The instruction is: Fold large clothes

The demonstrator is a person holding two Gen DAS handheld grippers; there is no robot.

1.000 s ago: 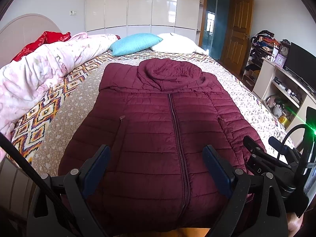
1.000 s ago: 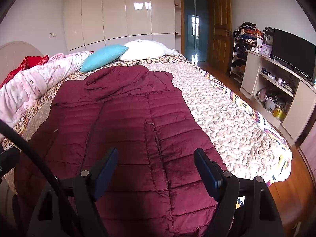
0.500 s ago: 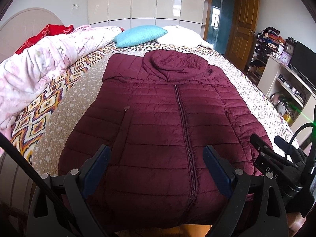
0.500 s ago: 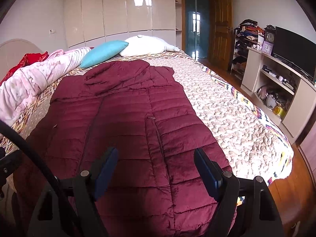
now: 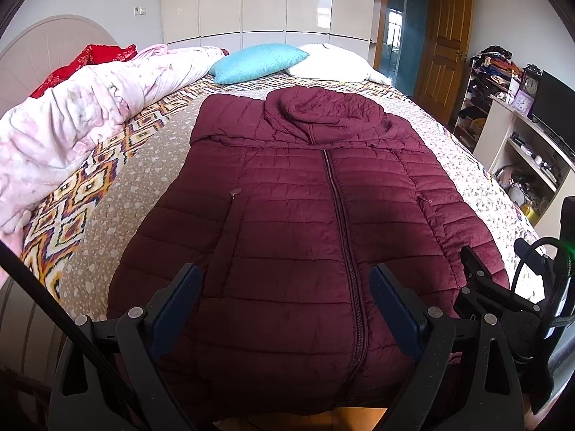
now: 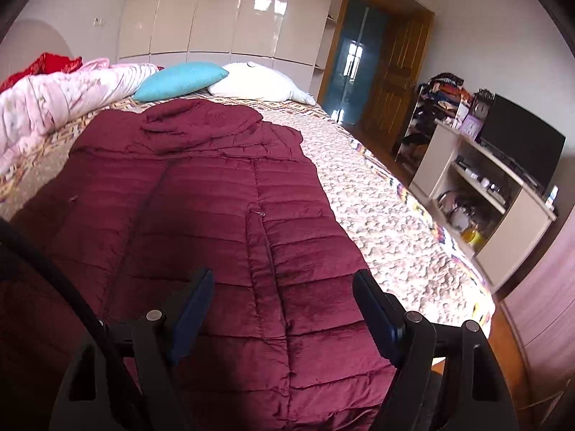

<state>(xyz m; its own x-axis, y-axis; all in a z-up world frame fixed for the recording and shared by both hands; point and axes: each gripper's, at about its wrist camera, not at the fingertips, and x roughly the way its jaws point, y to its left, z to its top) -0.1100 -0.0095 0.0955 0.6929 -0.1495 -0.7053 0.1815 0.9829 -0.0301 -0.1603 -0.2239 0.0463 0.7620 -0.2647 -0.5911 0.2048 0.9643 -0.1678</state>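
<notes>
A maroon quilted jacket (image 5: 298, 215) lies flat and face up on the bed (image 5: 107, 194), zipped shut, with its hood (image 5: 323, 111) bunched toward the head of the bed and its hem at the foot edge. Its 2 sleeves run down along the body, 1 toward each side edge of the bed. The left gripper (image 5: 285, 287) hangs above the hem with its jaws spread wide, holding nothing; the zipper (image 5: 341, 222) runs up between its 2 blue-padded fingers (image 5: 176, 305). The right gripper (image 6: 284, 289) hovers over the jacket's side nearest the TV-side edge of the bed, jaws likewise apart and empty, with a pocket seam running up between its fingers (image 6: 377, 316). In the left wrist view part of the right gripper's black frame shows just beside that sleeve's cuff. A pink floral duvet (image 5: 61, 133) is heaped along the far side edge, with a red cloth (image 5: 90, 57) behind it. A teal pillow (image 5: 258, 61) and a white pillow (image 5: 334, 61) sit at the head. A TV (image 6: 517, 143) stands on a cream cabinet (image 6: 503, 215) beside the bed.
</notes>
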